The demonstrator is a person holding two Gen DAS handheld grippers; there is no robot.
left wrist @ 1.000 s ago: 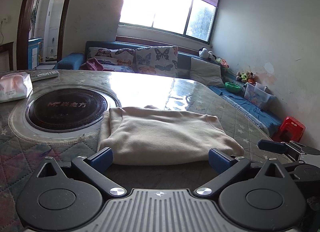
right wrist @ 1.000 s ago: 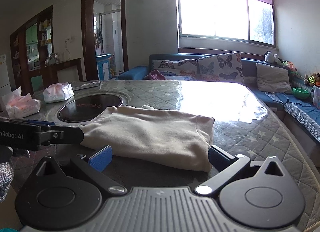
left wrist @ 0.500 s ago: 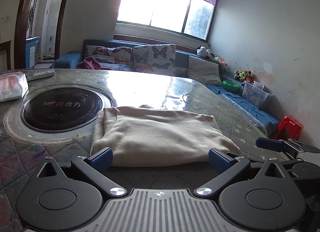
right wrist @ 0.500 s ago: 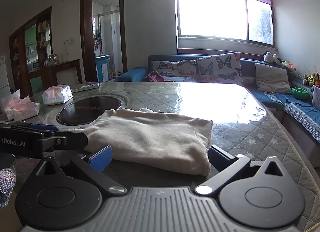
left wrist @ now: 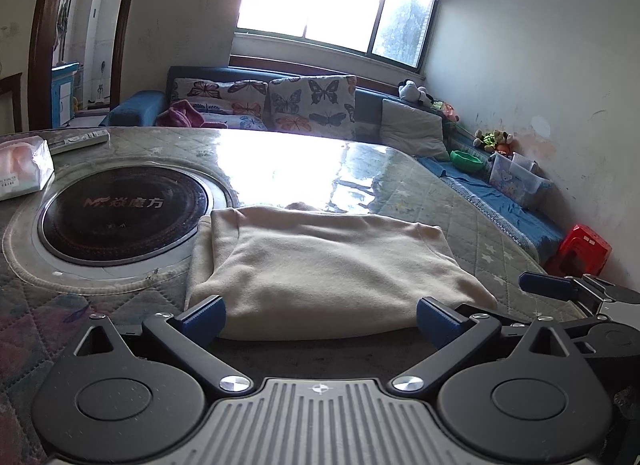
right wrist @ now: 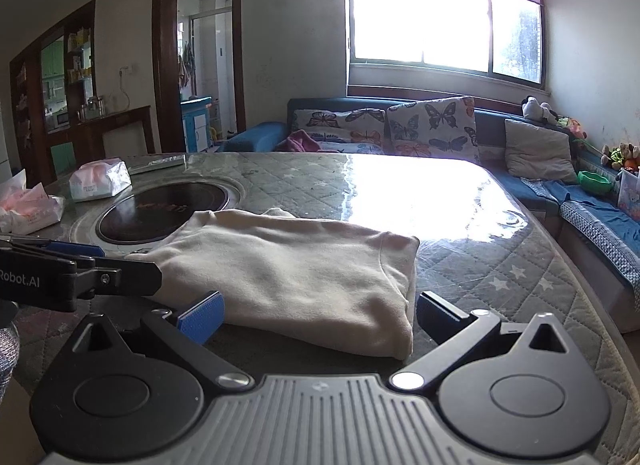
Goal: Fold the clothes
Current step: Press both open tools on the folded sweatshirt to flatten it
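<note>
Cream garment (left wrist: 320, 261) lies on the table (left wrist: 472, 233) as a compact, layered rectangle: edges stacked, a rounded fold along the near side, a doubled layer showing at its left edge. So it already lies folded; whether one more fold is due or the job's done, pics can't settle. Its long axis runs left-right across both views, i.e. crosswise to both grippers' fingers.

Left hand-held gripper (left wrist: 320, 315) sits straight in front of the near edge, roughly centred on it, fingers pointing at the cloth w/ the left blue pad (left wrist: 204, 315) just beside the near-left corner. Wide open, nothing held. Right hand-held gripper (right wrist: 318, 315) faces the near-right corner (right wrist: 396, 341), garment stretching away to its left. Also spread wide, empty. Each is just beside the edge it faces; neither clearly nearer. Contact w/ cloth can't be told. Both are held low, about level w/ the table, side by side, each one's tip visible in the other's view.

Further out: dark round hotplate (left wrist: 124, 217) set in the table, left of the garment, touching or just under its far-left corner. Tissue packs (right wrist: 100, 181) beyond that. Sofa w/ butterfly cushions (left wrist: 312, 103) behind the table, under the window.
</note>
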